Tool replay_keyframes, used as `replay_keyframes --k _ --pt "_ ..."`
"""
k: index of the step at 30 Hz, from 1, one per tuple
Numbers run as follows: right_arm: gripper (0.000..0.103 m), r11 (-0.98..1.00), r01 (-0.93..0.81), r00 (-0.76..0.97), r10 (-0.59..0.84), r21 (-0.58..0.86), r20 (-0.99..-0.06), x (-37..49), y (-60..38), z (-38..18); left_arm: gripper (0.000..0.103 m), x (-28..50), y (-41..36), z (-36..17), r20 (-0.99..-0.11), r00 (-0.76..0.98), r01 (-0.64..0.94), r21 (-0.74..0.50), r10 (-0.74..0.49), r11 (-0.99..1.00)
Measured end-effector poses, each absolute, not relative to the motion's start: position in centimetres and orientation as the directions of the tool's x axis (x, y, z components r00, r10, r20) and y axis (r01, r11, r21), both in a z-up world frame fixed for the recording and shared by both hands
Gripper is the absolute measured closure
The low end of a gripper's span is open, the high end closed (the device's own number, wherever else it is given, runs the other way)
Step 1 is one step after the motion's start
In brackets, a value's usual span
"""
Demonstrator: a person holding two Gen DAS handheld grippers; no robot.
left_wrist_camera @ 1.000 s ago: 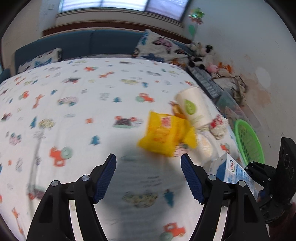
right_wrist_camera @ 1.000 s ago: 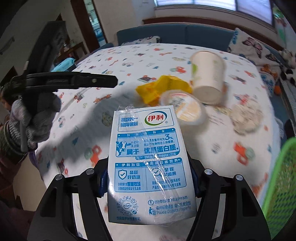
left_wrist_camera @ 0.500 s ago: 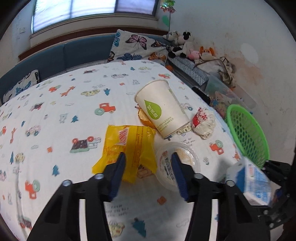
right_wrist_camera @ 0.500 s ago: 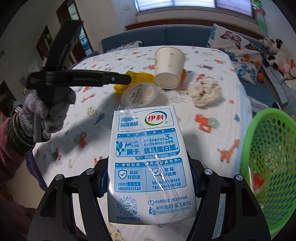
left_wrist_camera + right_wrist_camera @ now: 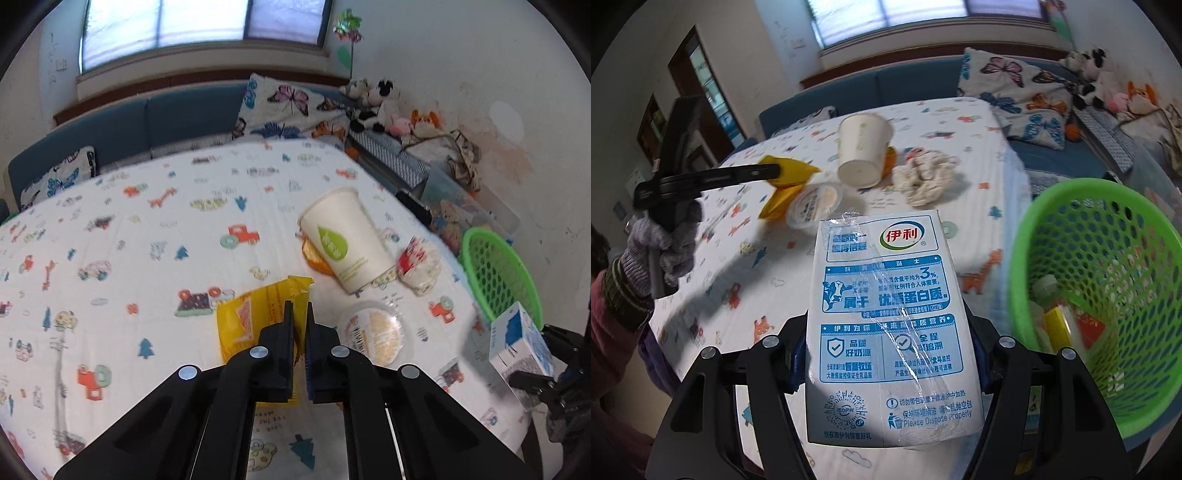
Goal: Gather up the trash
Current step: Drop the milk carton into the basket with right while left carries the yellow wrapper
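the left gripper (image 5: 300,325) has its fingers pinched together on the yellow wrapper (image 5: 255,325), which lies on the bed (image 5: 129,258) toward its near right part, on the sheet printed with little cars and trees. just right of the wrapper sits a round clear lid (image 5: 375,334), flat on the sheet. beyond it a paper cup (image 5: 345,238) lies on its side with a green leaf mark facing up, resting over something orange (image 5: 314,254) that is mostly hidden. a crumpled tissue (image 5: 419,264) lies just beside the cup, close to the bed's right edge.

the right gripper (image 5: 888,354) is clamped on a blue and white milk carton (image 5: 888,325), one pad on each side of it, held above the bed's near right corner. the green basket (image 5: 1108,229) stands just off the bed's right edge, next to the carton, with a few scraps already in its bottom. a gloved hand (image 5: 663,245) holds the left tool's handle.
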State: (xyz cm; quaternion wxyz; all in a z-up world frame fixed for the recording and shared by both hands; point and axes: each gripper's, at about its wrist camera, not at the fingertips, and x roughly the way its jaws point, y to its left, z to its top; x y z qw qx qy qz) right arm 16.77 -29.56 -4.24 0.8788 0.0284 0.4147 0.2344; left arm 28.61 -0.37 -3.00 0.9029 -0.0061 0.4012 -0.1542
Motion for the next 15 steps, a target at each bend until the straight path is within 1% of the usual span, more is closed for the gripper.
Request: replay_keyframes --k 6,12,15 --pt "0.037 0.920 -0.300 0.591 0.387 0.252 -0.708 16.4 -33.0 -3.2 0.099 26.9 -1.0 0.3 -0.683 0.657 0.299 -0.153 -0.319 0.942" --pt "0.037 0.961 -0.181 0.638 0.277 0.210 -0.718 16.6 -38.0 -2.0 0.099 25.5 -4.1 3.6 -0.634 0.655 0.384 -0.190 -0.411 0.904" --pt "0.037 0.976 -0.104 0.650 0.214 0.193 -0.729 17.3 -40.7 -2.1 0.099 25.2 -6.0 4.5 -0.621 0.649 0.421 -0.189 -0.440 0.887"
